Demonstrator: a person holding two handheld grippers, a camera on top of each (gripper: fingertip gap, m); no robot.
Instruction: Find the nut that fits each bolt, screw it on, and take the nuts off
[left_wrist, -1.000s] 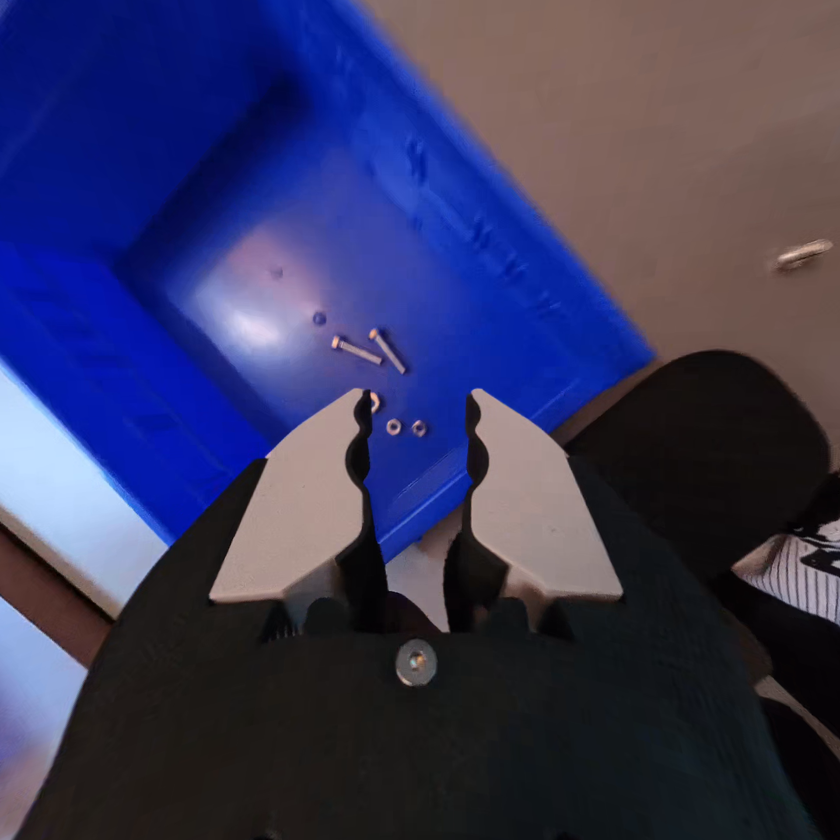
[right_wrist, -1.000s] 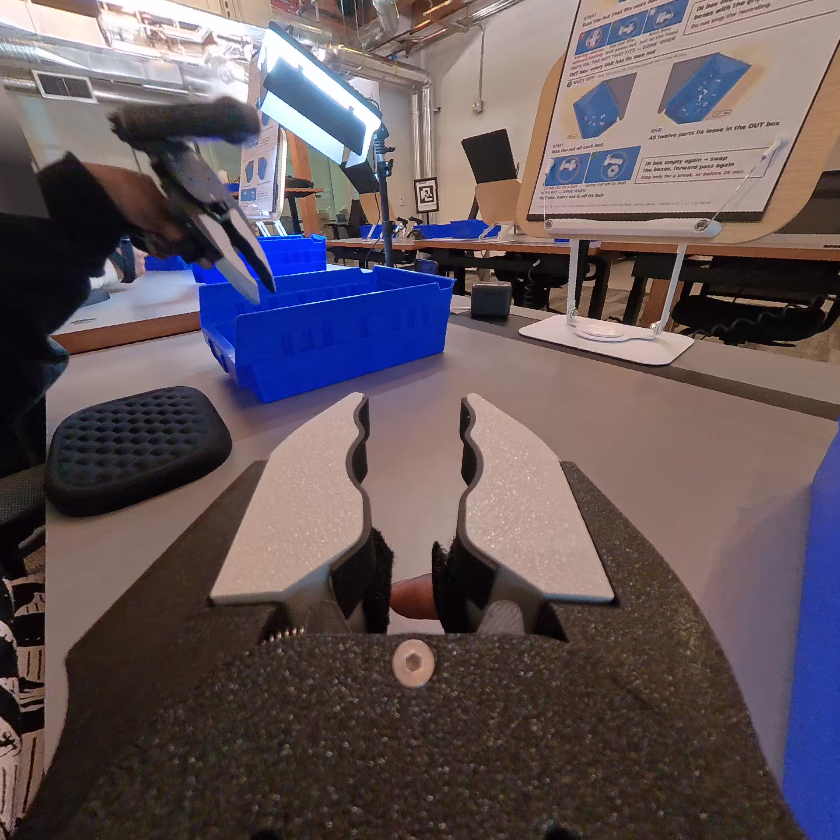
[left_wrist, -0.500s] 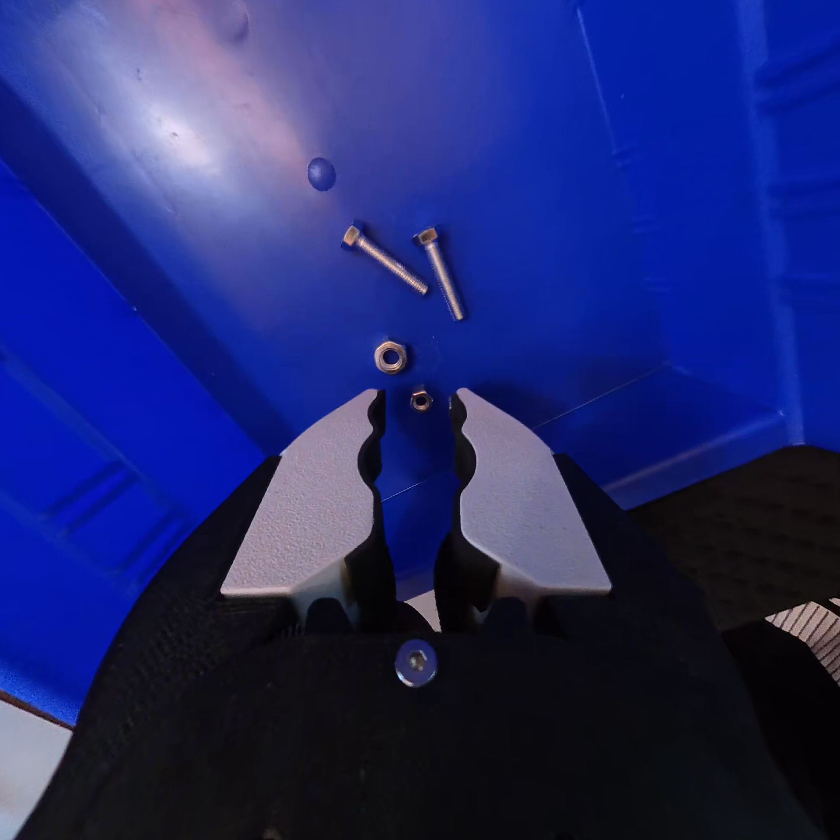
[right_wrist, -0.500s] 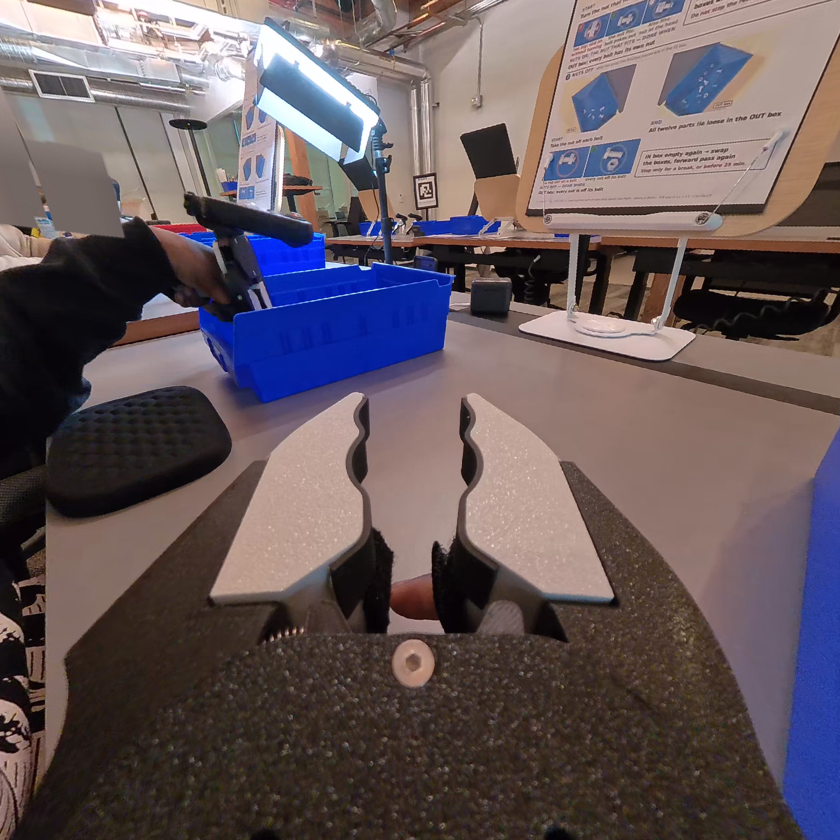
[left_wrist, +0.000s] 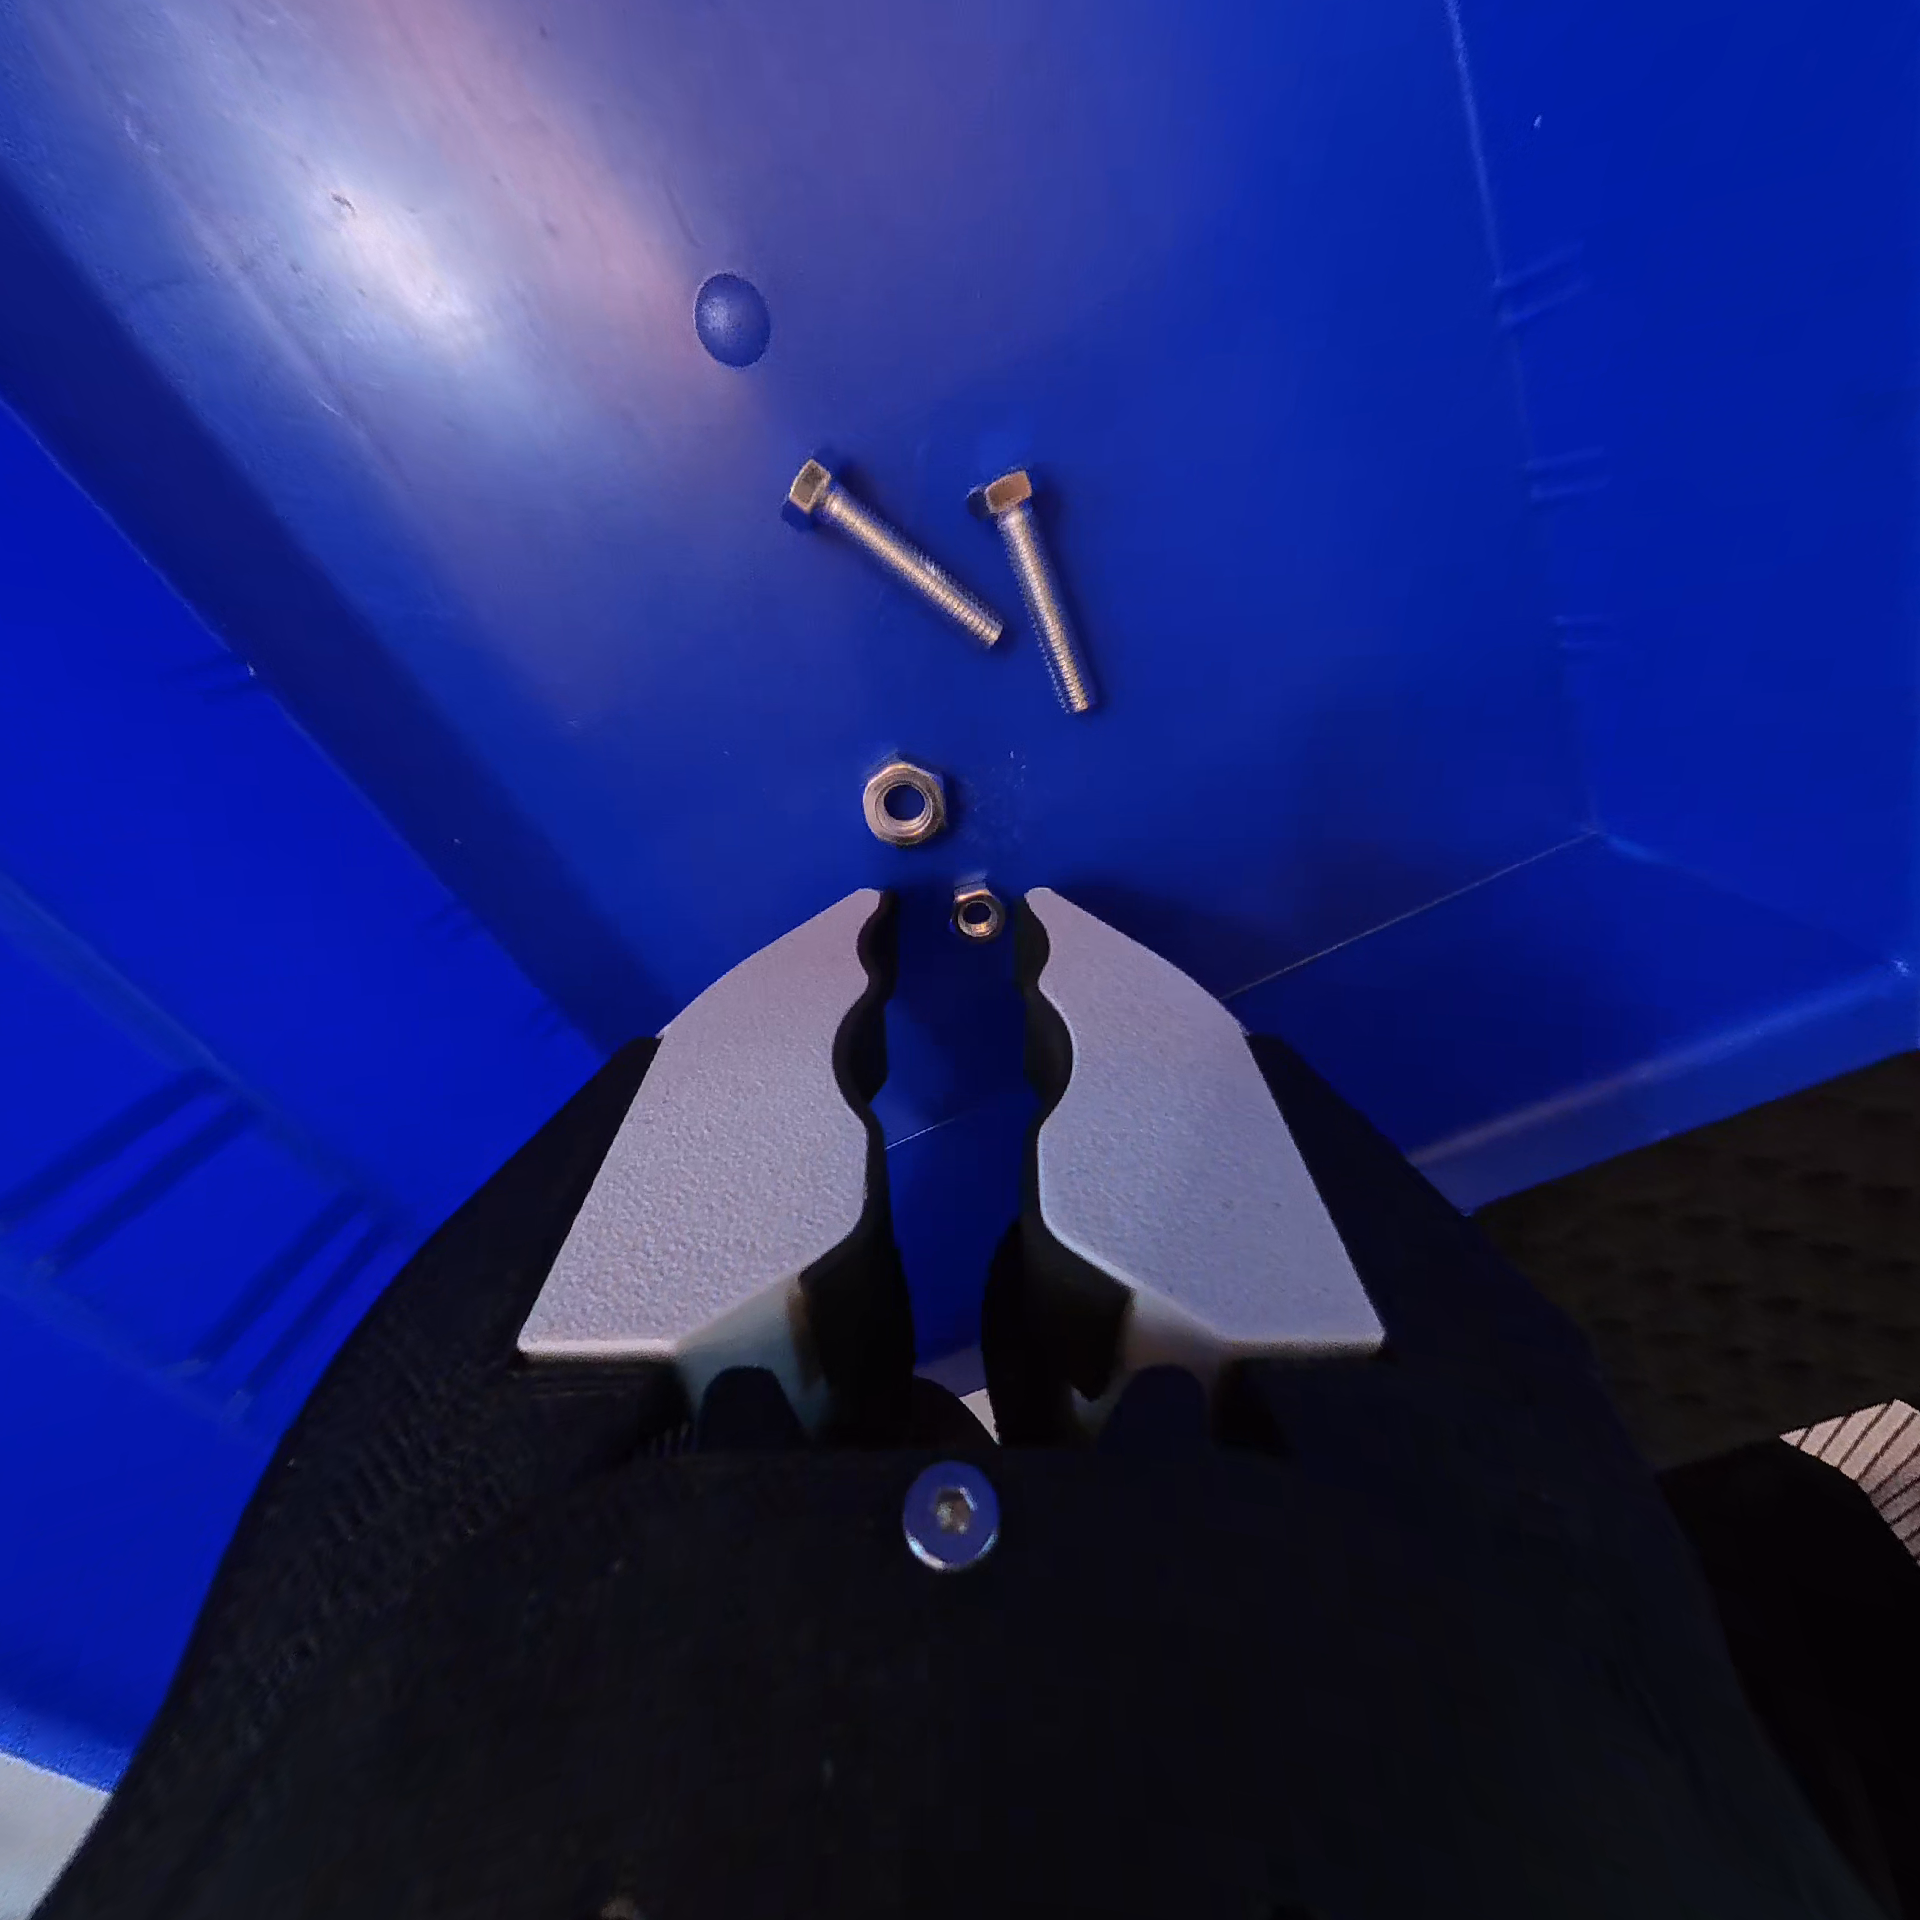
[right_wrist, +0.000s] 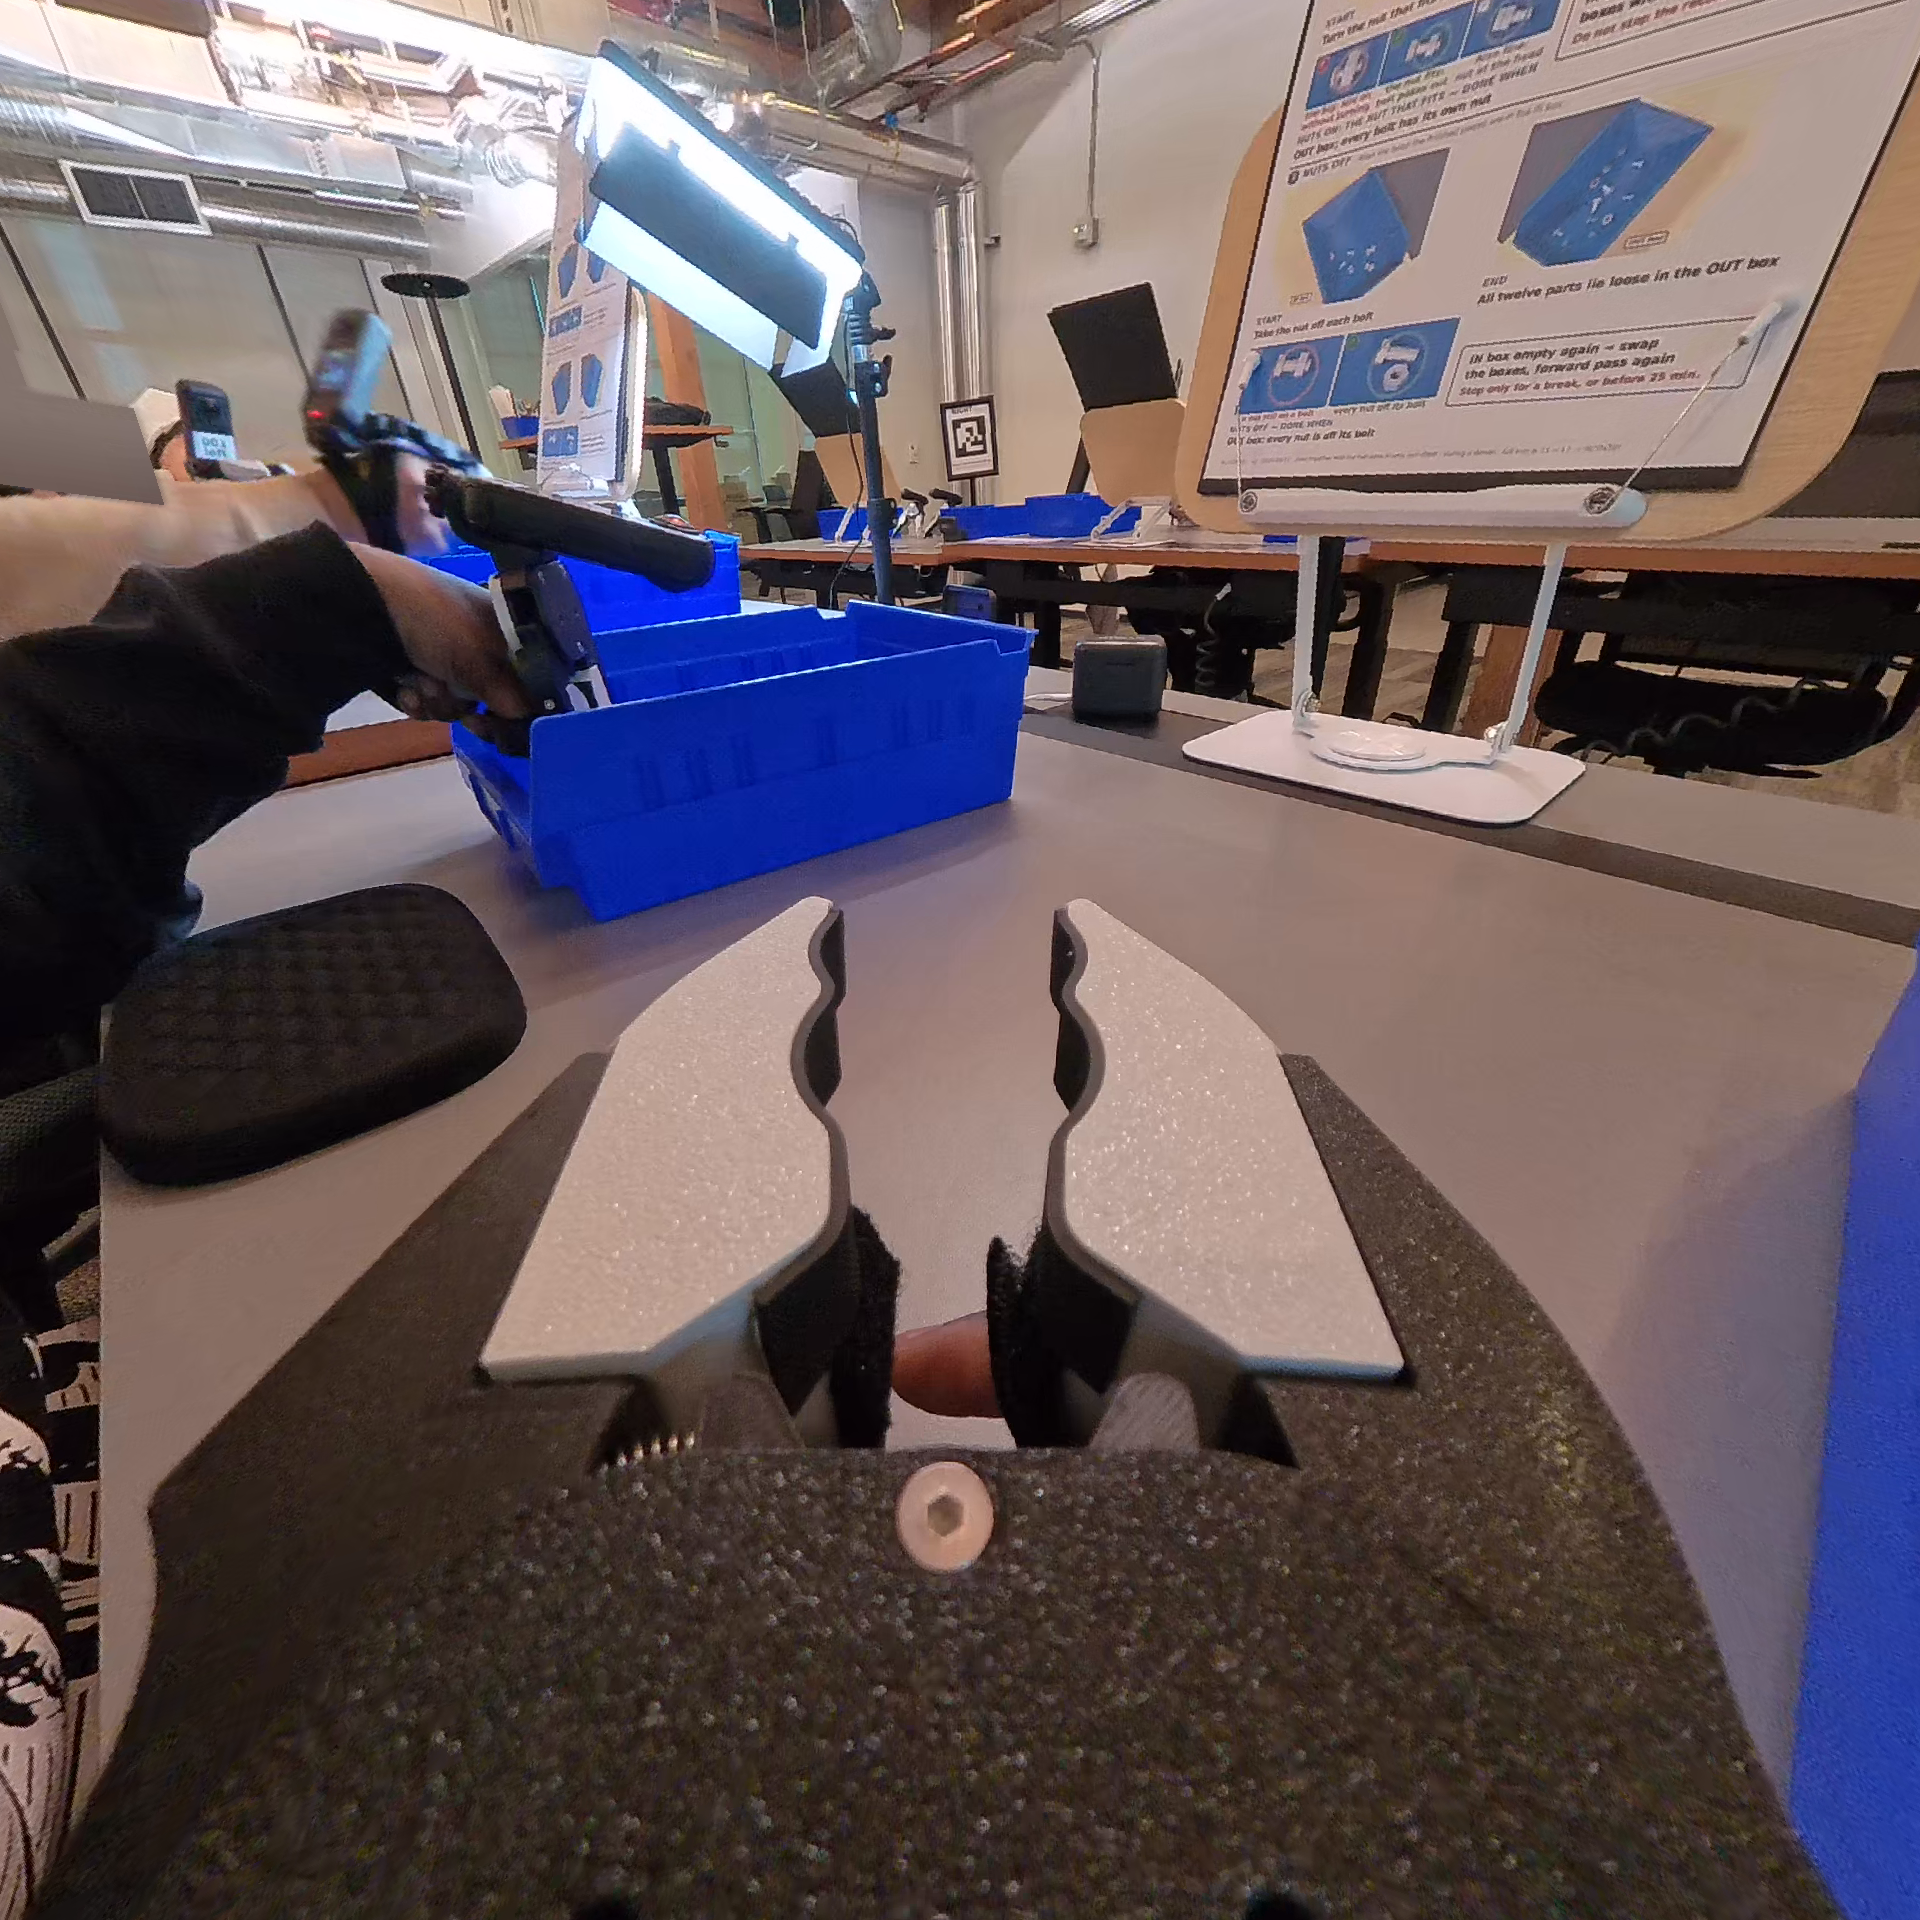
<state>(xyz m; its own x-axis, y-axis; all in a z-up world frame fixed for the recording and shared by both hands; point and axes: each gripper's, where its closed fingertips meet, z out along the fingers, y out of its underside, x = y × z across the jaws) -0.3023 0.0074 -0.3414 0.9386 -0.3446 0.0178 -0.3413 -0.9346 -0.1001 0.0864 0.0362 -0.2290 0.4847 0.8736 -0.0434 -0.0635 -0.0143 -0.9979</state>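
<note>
Inside the blue bin (left_wrist: 1662, 416), the left gripper (left_wrist: 951, 909) hung open, its tips straddling the small nut (left_wrist: 976, 914); the larger nut (left_wrist: 904, 802) and two bolts (left_wrist: 894, 569) lay just beyond. The step looked like picking a nut, which called for closing squarely on it. The right gripper (right_wrist: 943, 925) waited open and empty over the table (right_wrist: 1455, 987).

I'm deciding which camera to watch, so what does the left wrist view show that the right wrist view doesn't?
Only the left wrist view shows the bin floor: two bolts, a large nut, and a small nut between the open left gripper's tips. Only the right wrist view shows the open, empty right gripper, the grey table, the instruction board and the bin's outside. Both show the blue bin, the black pad and the left gripper.
</note>
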